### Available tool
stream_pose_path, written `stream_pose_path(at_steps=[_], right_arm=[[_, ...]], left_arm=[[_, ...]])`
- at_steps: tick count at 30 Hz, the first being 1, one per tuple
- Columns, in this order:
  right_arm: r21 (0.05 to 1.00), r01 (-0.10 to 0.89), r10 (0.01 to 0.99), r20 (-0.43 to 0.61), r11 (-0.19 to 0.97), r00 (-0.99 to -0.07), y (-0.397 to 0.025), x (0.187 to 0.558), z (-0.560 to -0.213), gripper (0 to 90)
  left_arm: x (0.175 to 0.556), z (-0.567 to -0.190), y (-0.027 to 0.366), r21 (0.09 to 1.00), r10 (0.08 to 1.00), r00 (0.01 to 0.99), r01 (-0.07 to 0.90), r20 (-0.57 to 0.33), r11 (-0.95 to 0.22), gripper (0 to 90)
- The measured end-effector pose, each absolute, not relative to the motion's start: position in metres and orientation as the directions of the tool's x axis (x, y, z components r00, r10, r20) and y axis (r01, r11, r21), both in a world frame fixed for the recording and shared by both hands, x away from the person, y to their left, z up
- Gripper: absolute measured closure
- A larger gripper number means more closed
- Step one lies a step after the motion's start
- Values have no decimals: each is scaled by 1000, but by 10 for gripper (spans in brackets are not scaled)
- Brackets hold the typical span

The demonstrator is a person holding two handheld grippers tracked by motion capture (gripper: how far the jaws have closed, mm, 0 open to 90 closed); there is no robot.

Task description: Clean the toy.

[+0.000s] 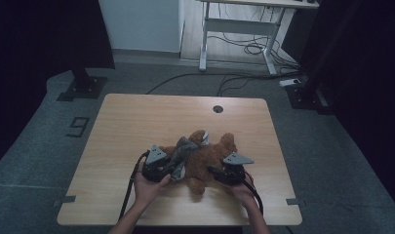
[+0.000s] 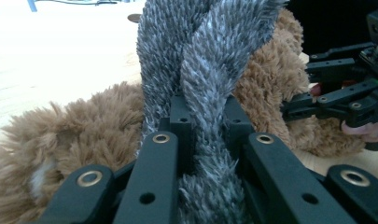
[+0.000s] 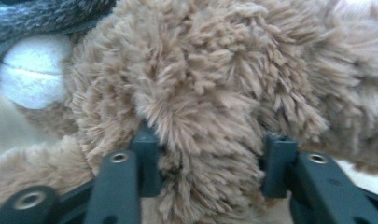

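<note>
The left hand-held gripper (image 2: 203, 140) pinches the grey scarf (image 2: 200, 70); the right hand-held gripper (image 3: 205, 163) clamps a plush limb of the brown teddy bear (image 1: 205, 156) lying mid-table (image 1: 136, 117). Pulling apart may let slick pile slip free, or drag the bear sideways.

Place: a lab or test room set up for recording, not a home.
Floor: grey carpet (image 1: 49, 141) with tape marks, one shaped like the figure 9 (image 1: 78, 126).
Work surface: a pale wood-laminate table with a round cable hole (image 1: 218, 108), standing alone in the middle of the floor.
Stands: black posts on flat black base plates (image 1: 82, 87) at the left and right, bolted or set on the carpet.
Surround: dark black curtains or panels (image 1: 44, 34) on both sides.
Background: a white-framed desk (image 1: 239, 24) with loose black cables (image 1: 248, 48) trailing beneath it, beside a white wall (image 1: 141, 24).
</note>
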State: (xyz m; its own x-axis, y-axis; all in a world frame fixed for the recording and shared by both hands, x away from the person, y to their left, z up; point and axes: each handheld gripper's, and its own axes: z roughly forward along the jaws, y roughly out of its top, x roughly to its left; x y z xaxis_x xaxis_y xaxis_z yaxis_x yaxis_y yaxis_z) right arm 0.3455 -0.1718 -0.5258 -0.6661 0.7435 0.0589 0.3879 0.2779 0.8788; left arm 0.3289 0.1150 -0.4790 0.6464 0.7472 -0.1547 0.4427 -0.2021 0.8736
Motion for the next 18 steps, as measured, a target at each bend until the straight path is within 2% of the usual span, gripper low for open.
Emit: stream_pose_path(at_steps=[3, 7, 13, 18], right_arm=[[890, 338, 747, -4, 306, -664, -168, 345, -526, 583], [904, 296, 746, -37, 309, -665, -170, 341, -528, 592], [913, 262, 755, -71, 313, -652, -169, 333, -531, 591], [917, 247, 762, -89, 315, -642, -168, 328, -533, 590]], left_arm=[[331, -472, 114, 868, 751, 638, 458, -169, -193, 786], [332, -452, 103, 874, 730, 659, 449, -181, -189, 784], [330, -432, 53, 880, 661, 734, 409, -158, -243, 778], [344, -439, 15, 853, 650, 744, 434, -157, -291, 775]])
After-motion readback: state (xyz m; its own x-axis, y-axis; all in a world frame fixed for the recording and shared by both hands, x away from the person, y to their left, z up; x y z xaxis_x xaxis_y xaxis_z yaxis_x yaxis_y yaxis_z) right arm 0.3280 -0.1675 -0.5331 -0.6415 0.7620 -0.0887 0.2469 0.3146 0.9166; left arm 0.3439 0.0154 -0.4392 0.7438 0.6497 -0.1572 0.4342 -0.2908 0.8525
